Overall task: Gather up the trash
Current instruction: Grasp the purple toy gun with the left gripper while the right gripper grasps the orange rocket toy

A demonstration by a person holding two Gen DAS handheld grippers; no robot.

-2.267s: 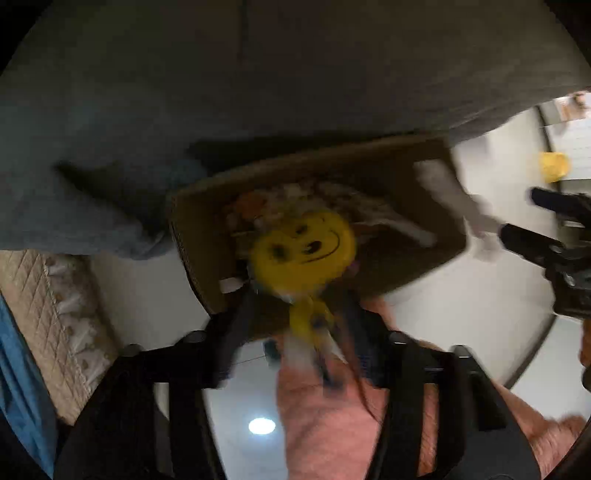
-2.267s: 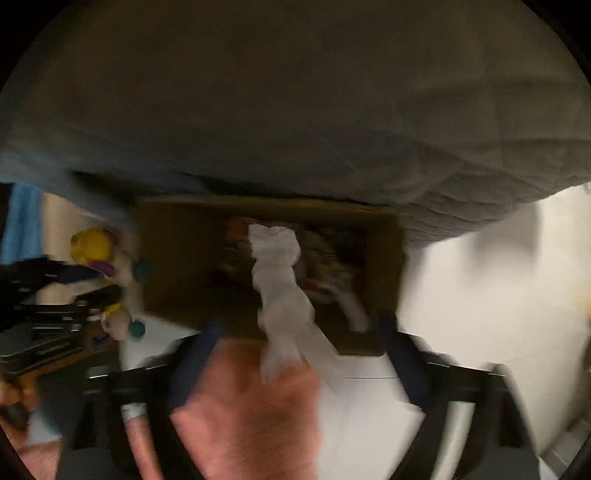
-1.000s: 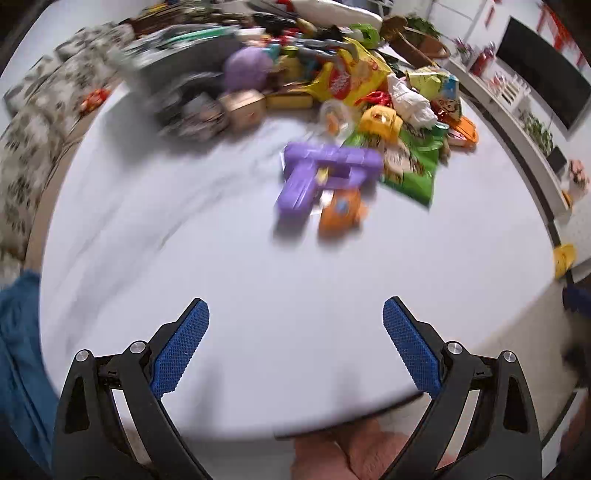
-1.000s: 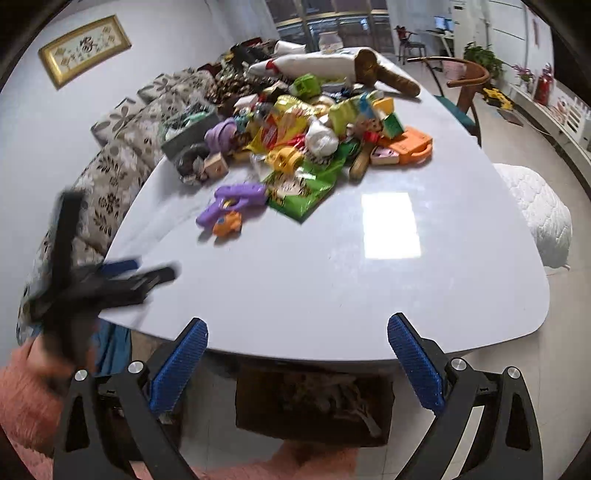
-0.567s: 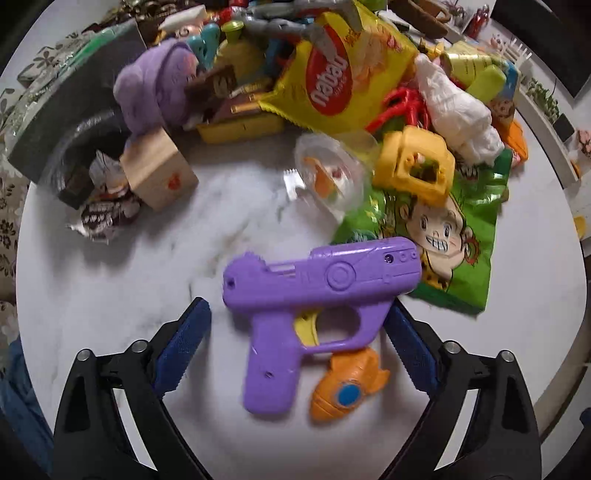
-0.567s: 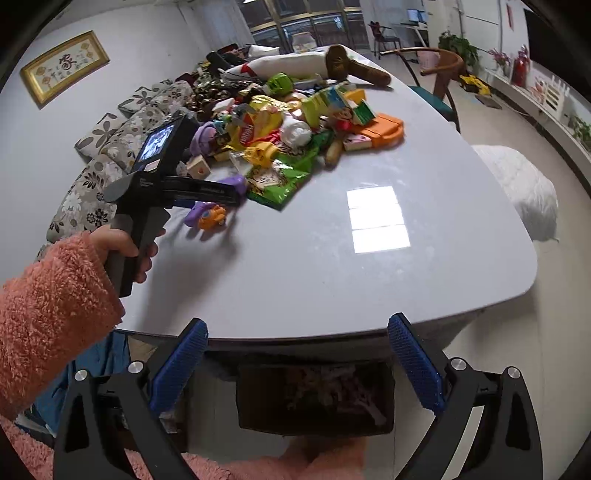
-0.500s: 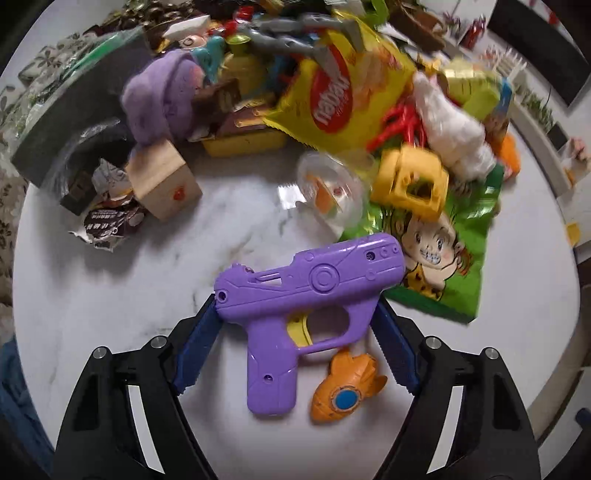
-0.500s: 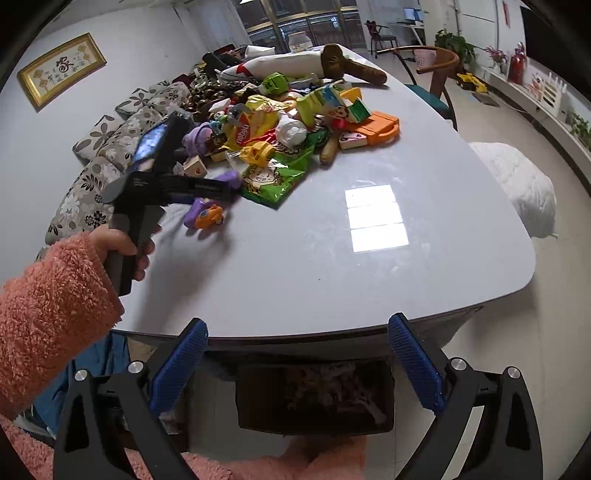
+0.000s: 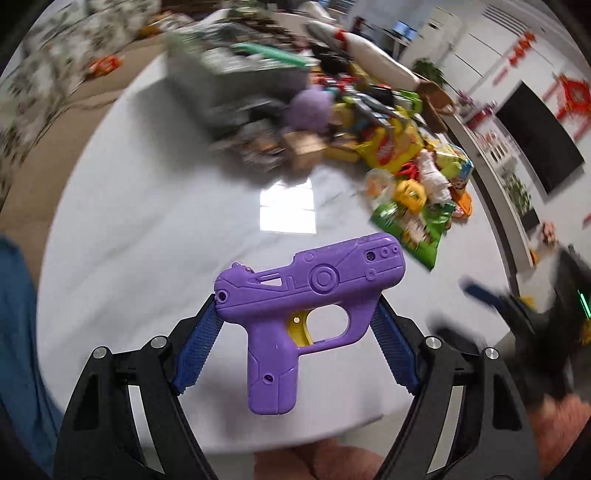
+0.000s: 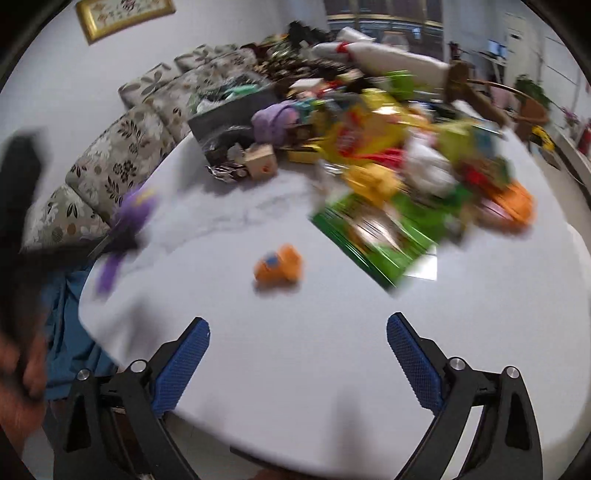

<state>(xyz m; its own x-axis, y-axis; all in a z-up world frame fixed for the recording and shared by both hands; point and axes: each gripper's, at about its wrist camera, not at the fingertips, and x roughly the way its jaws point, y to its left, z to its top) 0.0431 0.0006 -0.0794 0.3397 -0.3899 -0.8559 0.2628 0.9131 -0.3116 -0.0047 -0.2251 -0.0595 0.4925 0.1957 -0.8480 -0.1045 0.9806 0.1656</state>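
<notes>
While we held the toy gun (image 9: 310, 299) in the left gripper (image 9: 295, 321), clamped end to end across its barrel, it hung clear above the worktop (image 9: 155, 236), grip pointing down. Hollow hard plastic by the look of it: light, stiff, smooth, so likely slippery against the pads (image 9: 194, 345). Contact was only at muzzle and rear corner, so we judged it could pivot or pop out on a fast swing. Gripping across the flat sides of the body would be the safer hold.

Right gripper (image 10: 297, 360) was wide open and empty, low over the near edge of the worktop. An orange toy (image 10: 277, 264) lay alone ahead of it, well apart from the pile (image 10: 388, 162) of wrappers, snack bags and toys further back. A green bag (image 10: 376, 236) sat at the pile's front edge.

Worktop was glossy white with grey veining and a rounded edge, so loose things would slide easily. A floral sofa (image 10: 122, 147) stood along the far left side, a framed picture (image 10: 122, 14) on the wall above it. Both views were motion-blurred, so pile detail was unreliable.
</notes>
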